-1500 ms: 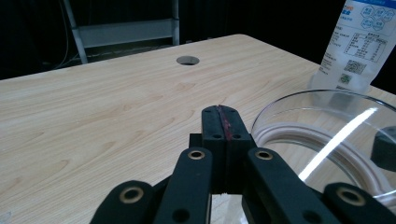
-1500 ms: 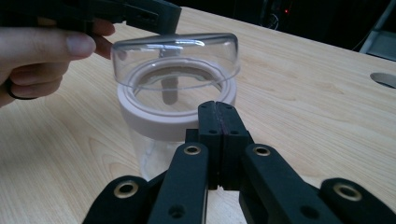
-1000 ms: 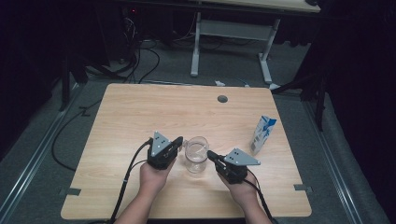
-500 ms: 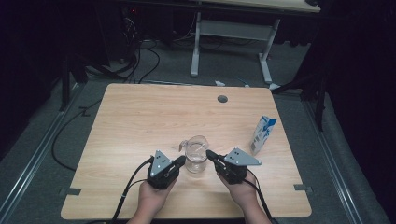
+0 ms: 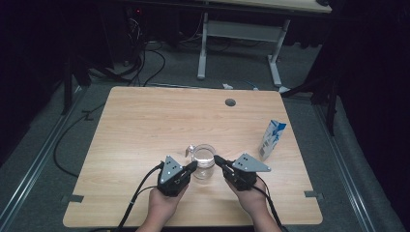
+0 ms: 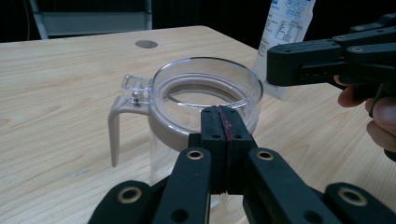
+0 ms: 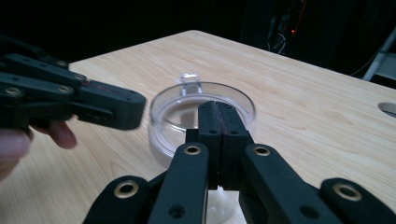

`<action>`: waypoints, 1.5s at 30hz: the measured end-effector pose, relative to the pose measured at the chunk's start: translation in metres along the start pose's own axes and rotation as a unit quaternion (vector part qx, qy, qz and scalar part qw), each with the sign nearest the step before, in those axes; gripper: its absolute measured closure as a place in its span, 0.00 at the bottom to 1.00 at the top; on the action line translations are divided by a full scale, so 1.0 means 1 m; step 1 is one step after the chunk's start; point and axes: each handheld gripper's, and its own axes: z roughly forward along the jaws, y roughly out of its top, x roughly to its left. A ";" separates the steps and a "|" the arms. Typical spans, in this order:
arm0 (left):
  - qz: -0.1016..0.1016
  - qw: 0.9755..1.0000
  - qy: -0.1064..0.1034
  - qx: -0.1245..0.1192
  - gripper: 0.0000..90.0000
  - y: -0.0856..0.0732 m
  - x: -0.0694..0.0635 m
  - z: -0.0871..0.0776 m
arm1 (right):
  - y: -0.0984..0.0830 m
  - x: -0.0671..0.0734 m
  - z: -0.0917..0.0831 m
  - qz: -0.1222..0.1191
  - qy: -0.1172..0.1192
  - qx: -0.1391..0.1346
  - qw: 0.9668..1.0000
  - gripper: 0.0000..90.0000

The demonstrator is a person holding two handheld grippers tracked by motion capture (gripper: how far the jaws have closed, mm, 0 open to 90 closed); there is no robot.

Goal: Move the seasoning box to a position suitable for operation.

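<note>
Together we held both grippers closed and empty, left gripper [image 5: 193, 166] and right gripper [image 5: 218, 159] flanking the jug [image 5: 203, 162]. It stood near the table's [image 5: 145, 121] front edge.

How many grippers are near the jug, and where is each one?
2. The left gripper is at the jug's left side, the right gripper at its right side. Both have shut jaws and hold nothing. No more are visible.
</note>
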 end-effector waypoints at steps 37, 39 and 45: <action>0.015 0.999 0.045 -0.007 1.00 0.029 0.041 0.034 | -0.011 -0.015 0.000 0.020 -0.014 0.016 1.000 1.00; 0.014 0.999 0.045 -0.008 1.00 0.029 0.041 0.034 | -0.011 -0.015 0.000 0.020 -0.013 0.017 1.000 1.00; 0.012 0.999 0.047 -0.004 1.00 0.028 0.043 0.035 | -0.012 -0.014 0.001 0.020 -0.011 0.018 1.000 1.00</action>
